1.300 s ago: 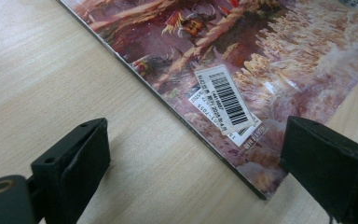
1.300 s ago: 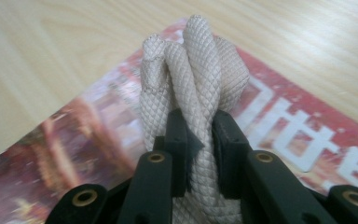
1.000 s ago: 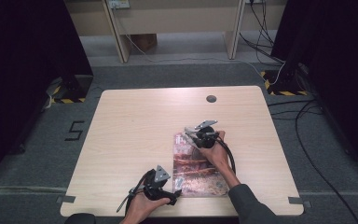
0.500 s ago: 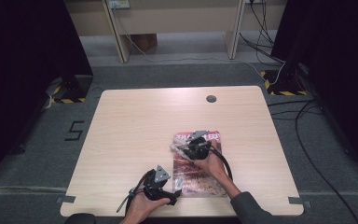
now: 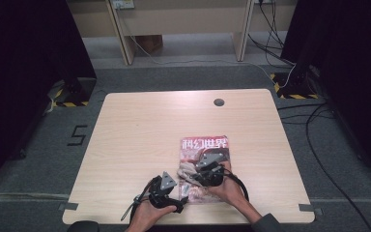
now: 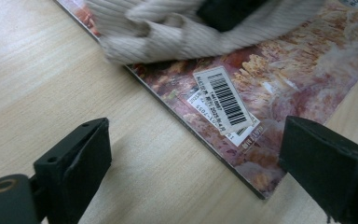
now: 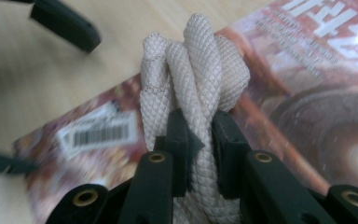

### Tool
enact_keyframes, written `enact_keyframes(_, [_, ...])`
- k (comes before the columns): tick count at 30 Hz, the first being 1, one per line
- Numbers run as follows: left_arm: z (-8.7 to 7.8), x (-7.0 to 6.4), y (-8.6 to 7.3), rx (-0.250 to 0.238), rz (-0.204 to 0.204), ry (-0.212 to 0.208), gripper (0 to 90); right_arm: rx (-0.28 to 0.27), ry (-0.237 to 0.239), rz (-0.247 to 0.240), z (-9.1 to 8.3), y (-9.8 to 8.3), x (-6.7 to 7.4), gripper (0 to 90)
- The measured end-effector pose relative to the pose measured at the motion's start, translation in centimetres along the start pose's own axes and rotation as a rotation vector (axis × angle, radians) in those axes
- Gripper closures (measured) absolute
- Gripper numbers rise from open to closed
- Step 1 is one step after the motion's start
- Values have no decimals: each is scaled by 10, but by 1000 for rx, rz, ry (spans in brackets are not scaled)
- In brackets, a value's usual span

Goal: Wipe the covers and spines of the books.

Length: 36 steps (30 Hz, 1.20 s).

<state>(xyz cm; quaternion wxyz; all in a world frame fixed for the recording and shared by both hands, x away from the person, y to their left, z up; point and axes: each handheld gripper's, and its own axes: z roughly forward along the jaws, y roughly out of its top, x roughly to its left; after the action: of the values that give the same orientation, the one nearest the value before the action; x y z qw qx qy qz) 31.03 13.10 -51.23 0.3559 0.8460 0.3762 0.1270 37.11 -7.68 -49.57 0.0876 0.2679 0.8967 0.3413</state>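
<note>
The right gripper [image 5: 199, 177] has its jaws clamped on a folded cream woven cloth [image 7: 193, 88], held over the glossy red-brown magazine [image 5: 205, 150] at six o'clock on the pale wooden worktop [image 5: 140, 130]. At the magazine's seven o'clock corner, the left gripper [image 5: 186, 199] rests, jaws wide and empty.

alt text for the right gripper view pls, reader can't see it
The right gripper is shut on a bunched beige cloth, held over a reddish magazine lying on a light wooden table. A barcode label shows on the cover, and the left gripper's black jaw tips enter at the left.
</note>
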Motion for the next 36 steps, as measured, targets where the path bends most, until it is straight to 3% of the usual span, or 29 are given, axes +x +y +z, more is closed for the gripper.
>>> enact_keyframes(3, [0, 1, 0, 2, -15, -9, 90, -7, 4, 24, -8, -10, 4, 789])
enact_keyframes(9, [-1, -1, 0, -1, 2, 4, 92, -8, -31, 27, -22, -25, 4, 788])
enact_keyframes(24, [-1, -1, 0, -3, 4, 8, 95, -5, -130, 126, -41, -43, -32, 786])
enact_keyframes(36, [-1, -1, 0, -3, 4, 7, 95, -5, -211, 207, -44, -45, -56, 786])
